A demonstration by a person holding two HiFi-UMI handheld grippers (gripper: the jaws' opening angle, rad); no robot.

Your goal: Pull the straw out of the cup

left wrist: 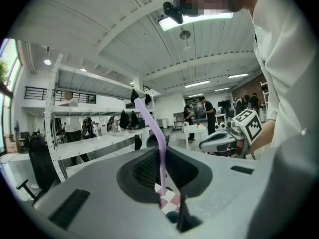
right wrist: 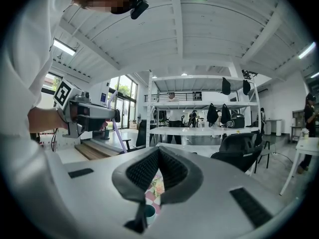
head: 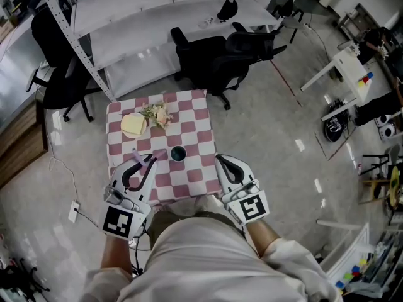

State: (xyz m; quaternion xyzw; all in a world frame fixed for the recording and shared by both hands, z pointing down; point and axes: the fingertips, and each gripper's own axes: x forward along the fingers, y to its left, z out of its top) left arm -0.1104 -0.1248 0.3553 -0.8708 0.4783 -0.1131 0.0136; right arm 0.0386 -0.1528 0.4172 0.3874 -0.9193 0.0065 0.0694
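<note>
Straw first: the bendy purple one is clamped upright between the jaws of the left gripper, its bent top leaning away above the pads and its lower end hanging below them. From the left gripper view that lower end looks clear of the cup, which stands just beside and below the jaw tips on the checked bench. The right gripper view also shows the straw dangling in the air from the left gripper, not reaching into anything. The right gripper is clenched on nothing, tips together, and hangs at the near edge of the bench, apart from the cup.

My reading is that the pull itself is as good as done — the straw seems out and held. What is left is to carry it away from the cup, or lay it on the cloth, and only then ease the grip. The hold is on a thin, light tube, so a slow move would keep it from swinging and knocking the cup.

As for containers, the cup is small and dark teal, and its inside looks dark — whether there is liquid in it I cannot tell. Farther back a plate carries a pale yellow piece, with a little bunch of flowers just beside it.
</note>
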